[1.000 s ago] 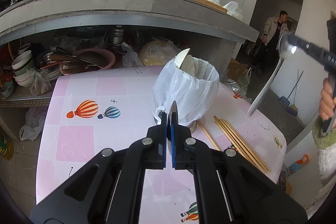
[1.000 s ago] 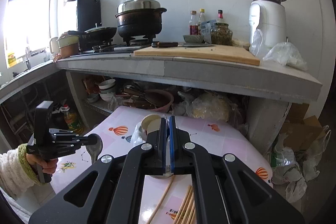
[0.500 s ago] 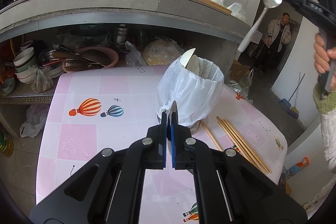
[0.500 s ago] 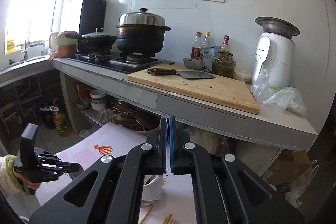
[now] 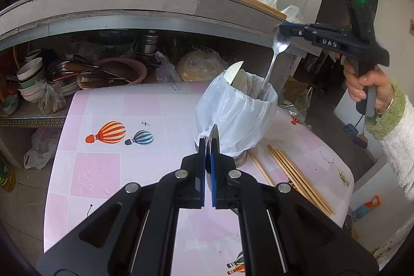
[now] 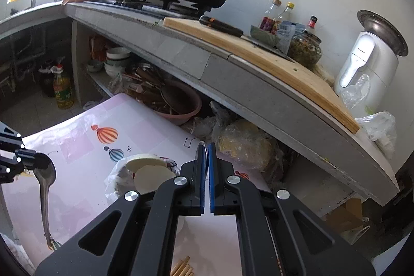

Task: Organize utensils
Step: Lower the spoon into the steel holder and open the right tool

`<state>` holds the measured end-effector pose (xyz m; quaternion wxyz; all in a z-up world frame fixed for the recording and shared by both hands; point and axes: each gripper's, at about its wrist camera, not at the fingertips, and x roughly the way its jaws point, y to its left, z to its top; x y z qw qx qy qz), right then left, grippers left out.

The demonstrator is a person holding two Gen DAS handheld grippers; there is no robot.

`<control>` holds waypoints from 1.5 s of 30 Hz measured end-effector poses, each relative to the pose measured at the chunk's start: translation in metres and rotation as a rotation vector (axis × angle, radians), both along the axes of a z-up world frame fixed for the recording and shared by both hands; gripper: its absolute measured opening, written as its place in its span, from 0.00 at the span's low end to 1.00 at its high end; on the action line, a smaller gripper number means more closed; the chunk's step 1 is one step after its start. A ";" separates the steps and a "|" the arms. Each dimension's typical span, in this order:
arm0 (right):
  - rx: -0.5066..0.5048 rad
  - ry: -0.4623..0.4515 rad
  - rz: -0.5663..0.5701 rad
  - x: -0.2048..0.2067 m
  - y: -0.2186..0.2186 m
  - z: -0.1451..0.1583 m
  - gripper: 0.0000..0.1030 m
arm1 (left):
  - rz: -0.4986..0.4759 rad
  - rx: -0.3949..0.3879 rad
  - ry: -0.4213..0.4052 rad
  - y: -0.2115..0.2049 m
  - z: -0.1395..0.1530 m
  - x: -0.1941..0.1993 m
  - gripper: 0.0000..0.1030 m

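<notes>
Room: kitchen, with a grey counter across the top of both views, pots and bottles on it, bowls and pans crowded on the shelf beneath.
Table (image 5: 116,105): pink squares with balloon prints, filling the middle of the left wrist view.
Holder (image 5: 233,118): metal cup lined with a white plastic bag, centre of frame, pale flat pieces (image 5: 234,73) poking out of its mouth.
Right spoon (image 5: 271,64): upper right, bowl uppermost, handle tip already inside the holder's rim.
Right gripper (image 5: 282,29): jaws pressed together, pinching the right spoon by its bowl.
Left spoon (image 6: 44,188): left edge of the right wrist view, hanging handle-down, clear of the holder.
Left gripper (image 5: 208,146): lower centre, jaws pinched on the left spoon's bowl, seen edge-on.
Chopsticks (image 5: 292,172): loose on the table, just right of the holder.
Handling: probably light, stiff and slick polished metal; likely to swing or slip from a bowl pinch.
Hold: firmer at the neck; bag soft, so likely to snag a handle tip.
</notes>
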<state>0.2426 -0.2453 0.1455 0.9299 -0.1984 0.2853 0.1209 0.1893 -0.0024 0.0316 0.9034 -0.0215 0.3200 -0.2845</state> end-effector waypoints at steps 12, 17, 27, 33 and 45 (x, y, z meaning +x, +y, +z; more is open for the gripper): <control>-0.055 0.137 0.067 0.014 0.016 -0.046 0.03 | 0.005 0.001 0.005 0.000 0.000 0.003 0.02; -0.044 0.183 0.081 0.018 0.015 -0.056 0.03 | 0.007 0.002 0.008 -0.001 0.000 0.003 0.02; 0.024 0.239 0.073 0.023 0.005 -0.064 0.05 | 0.013 0.010 0.016 -0.002 0.000 0.004 0.02; 0.099 0.231 0.064 0.020 -0.004 -0.052 0.09 | 0.017 0.012 0.014 -0.003 0.000 0.003 0.02; 0.253 0.149 0.025 -0.029 -0.030 -0.030 0.24 | 0.025 0.012 -0.002 -0.002 0.008 -0.001 0.02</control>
